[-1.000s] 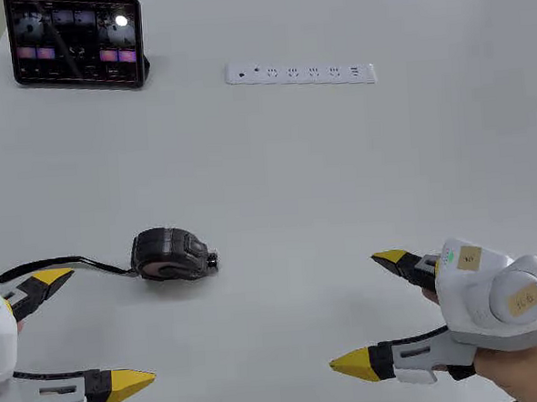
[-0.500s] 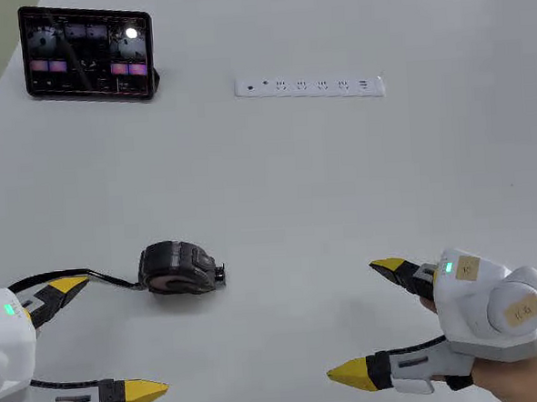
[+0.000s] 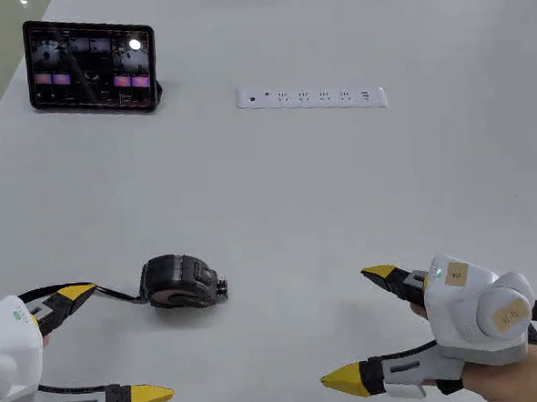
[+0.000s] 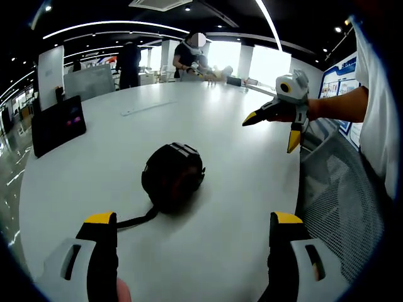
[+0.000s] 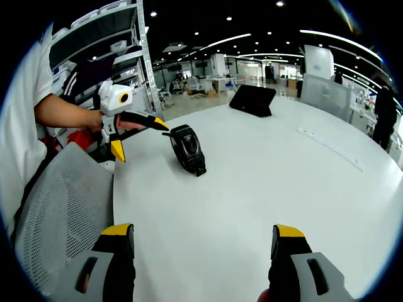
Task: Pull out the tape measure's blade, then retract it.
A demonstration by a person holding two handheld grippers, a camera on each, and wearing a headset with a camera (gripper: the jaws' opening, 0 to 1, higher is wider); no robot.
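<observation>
A black tape measure (image 3: 180, 281) lies on its side on the white table, its blade fully in and a black wrist strap (image 3: 73, 290) trailing to the left. My left gripper (image 3: 113, 343) stands open just left of it, with the strap running by its upper fingertip. In the left gripper view the tape measure (image 4: 172, 176) sits a short way ahead between the jaws of the left gripper (image 4: 192, 228). My right gripper (image 3: 360, 327) is open well to the right, holding nothing. From the right gripper view the tape measure (image 5: 189, 148) lies far ahead of the right gripper (image 5: 203, 240), beside the left gripper (image 5: 137, 133).
A tablet (image 3: 91, 65) stands propped at the table's far left, its screen lit. A white power strip (image 3: 311, 97) lies at the far middle. A mesh chair (image 5: 56, 201) sits by the table edge, and people stand in the background.
The head camera has tilted, so everything sits lower in the picture. Both grippers have stayed open and the tape measure has not moved on the table.
</observation>
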